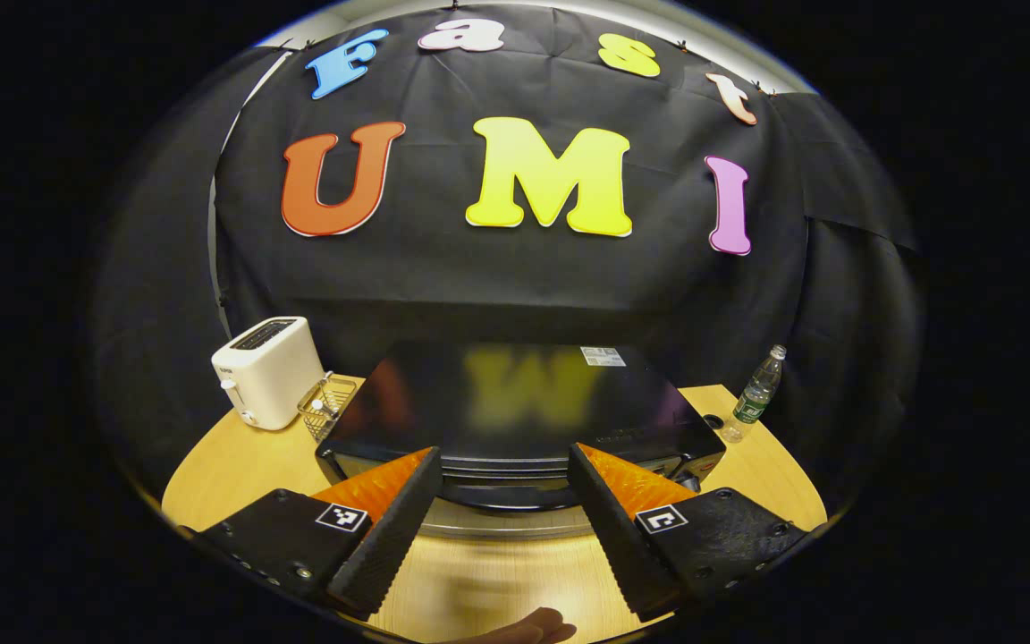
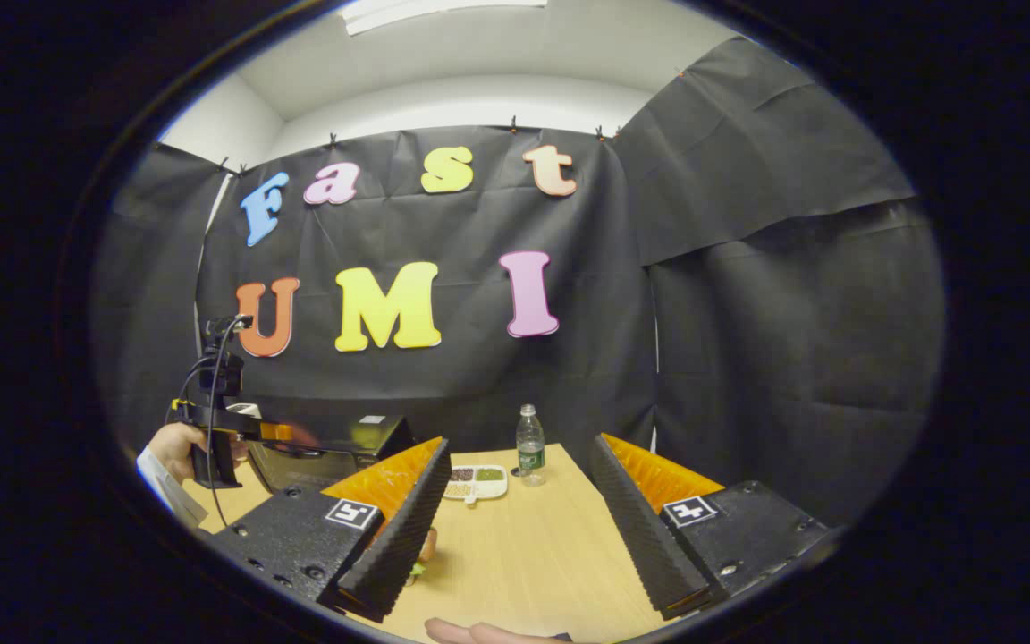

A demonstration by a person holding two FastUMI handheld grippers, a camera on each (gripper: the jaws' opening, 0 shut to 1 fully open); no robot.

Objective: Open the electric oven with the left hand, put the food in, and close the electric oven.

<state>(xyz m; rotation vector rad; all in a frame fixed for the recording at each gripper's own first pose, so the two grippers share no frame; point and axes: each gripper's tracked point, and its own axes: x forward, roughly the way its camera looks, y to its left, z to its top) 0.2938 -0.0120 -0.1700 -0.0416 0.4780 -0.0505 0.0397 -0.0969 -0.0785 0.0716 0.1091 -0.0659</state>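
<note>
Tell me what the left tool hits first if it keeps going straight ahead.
Most likely the oven: the left tool is open and aimed at the oven's top front edge, right between its fingers. Depth is unclear, but nothing seems to lie between.

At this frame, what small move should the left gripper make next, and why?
Probably ease the left gripper forward and shut it on the oven's door handle. Its fingers are spread wide with the handle bar between them, and the oven looks closed, so the door has to be gripped first.
</note>
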